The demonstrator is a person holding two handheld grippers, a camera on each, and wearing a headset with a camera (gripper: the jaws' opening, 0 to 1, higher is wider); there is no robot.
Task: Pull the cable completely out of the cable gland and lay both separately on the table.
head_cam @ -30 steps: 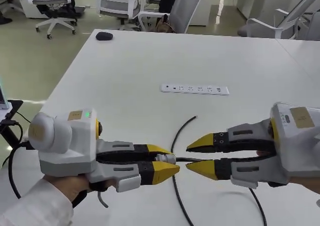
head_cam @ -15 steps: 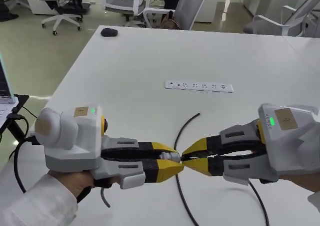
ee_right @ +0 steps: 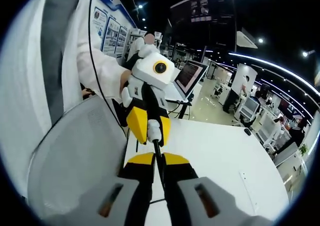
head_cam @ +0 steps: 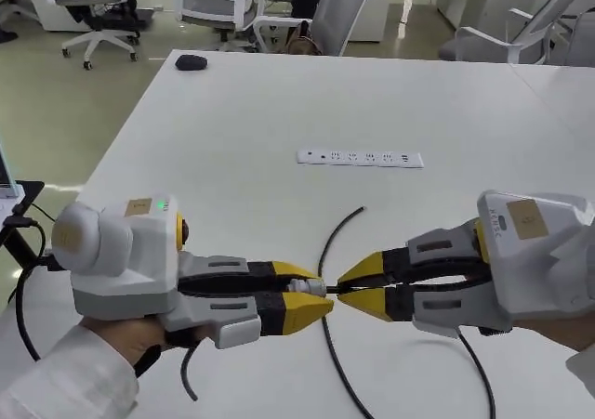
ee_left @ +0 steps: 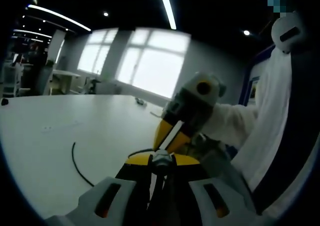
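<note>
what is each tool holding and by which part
Left tool: shut on the cable gland, by its white body. Right tool: shut on the black cable right beside the gland.

The head view is looking down, close behind the left gripper (head_cam: 323,293) at seven o'clock and the right gripper (head_cam: 343,289) at four. The gripper views are facing each other closely, sharing the cable gland (head_cam: 306,290) and cable (head_cam: 325,250).

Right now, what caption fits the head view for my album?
Above a white table, the left gripper holds the cable gland while the right gripper pinches the black cable.
</note>
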